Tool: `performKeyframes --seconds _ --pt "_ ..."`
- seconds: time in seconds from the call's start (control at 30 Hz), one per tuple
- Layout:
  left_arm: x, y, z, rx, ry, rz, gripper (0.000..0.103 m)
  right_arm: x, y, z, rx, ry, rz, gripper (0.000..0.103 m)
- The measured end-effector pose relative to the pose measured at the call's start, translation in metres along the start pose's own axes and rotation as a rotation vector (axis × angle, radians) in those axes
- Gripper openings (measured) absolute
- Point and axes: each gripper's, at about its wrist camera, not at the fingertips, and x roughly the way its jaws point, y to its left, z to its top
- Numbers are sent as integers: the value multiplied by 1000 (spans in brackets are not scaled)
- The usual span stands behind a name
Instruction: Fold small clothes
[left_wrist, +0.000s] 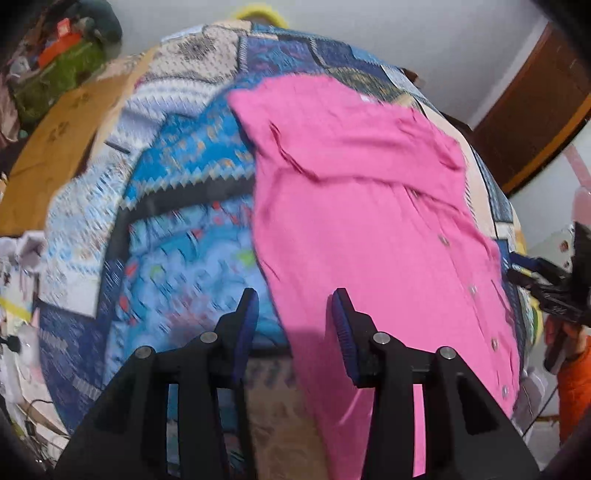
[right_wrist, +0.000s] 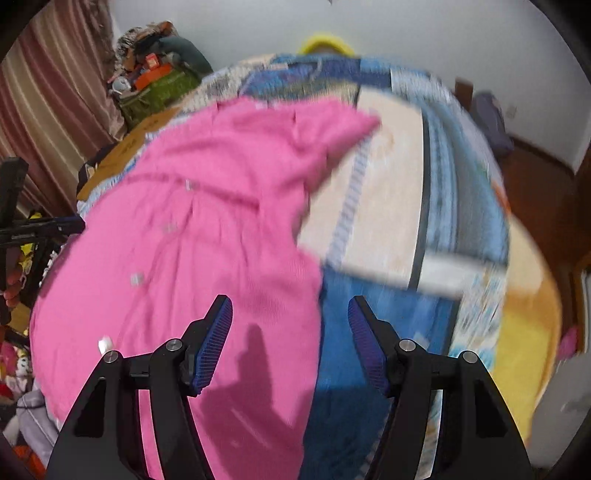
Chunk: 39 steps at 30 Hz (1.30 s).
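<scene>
A pink button-front garment lies spread on a blue patchwork bedspread; a row of small buttons runs down its front. My left gripper is open and empty, hovering over the garment's left edge near its lower end. In the right wrist view the same garment fills the left half, and my right gripper is open and empty over its right edge, above the bedspread. The right gripper also shows in the left wrist view at the far right.
A brown cardboard sheet lies at the bed's far left. A green bag with clutter stands behind it. A yellow object sits at the bed's far end. A brown wooden door is on the right.
</scene>
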Motion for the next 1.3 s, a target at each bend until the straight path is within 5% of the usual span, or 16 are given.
performKeyframes --seconds 0.03,0.13,0.27,0.57,0.73,0.83,0.9,1.1,1.3 --pt "-2 -3 -4 12 -23 11 41 4 0 -6 9 15 6 61" --pt "0 -11 -8 58 -48 28 4 13 0 -16 39 33 33 57" --pt "4 -7 1 71 -60 50 3 16 1 -8 59 30 97 7" --pt "31 27 50 19 -66 150 3 41 16 35 -24 5 64 7" --pt "39 32 57 16 -44 132 3 49 19 41 -21 12 41 9" --pt "23 30 46 12 -50 114 8 36 18 35 -5 8 53 13" --pt "11 29 35 7 -45 94 12 22 17 26 7 7 50 28" --pt "-21 30 -11 -44 -19 25 32 -12 17 -2 12 -4 47 46" --pt "-39 32 -50 -79 13 -28 34 -21 16 -36 42 50 56 47"
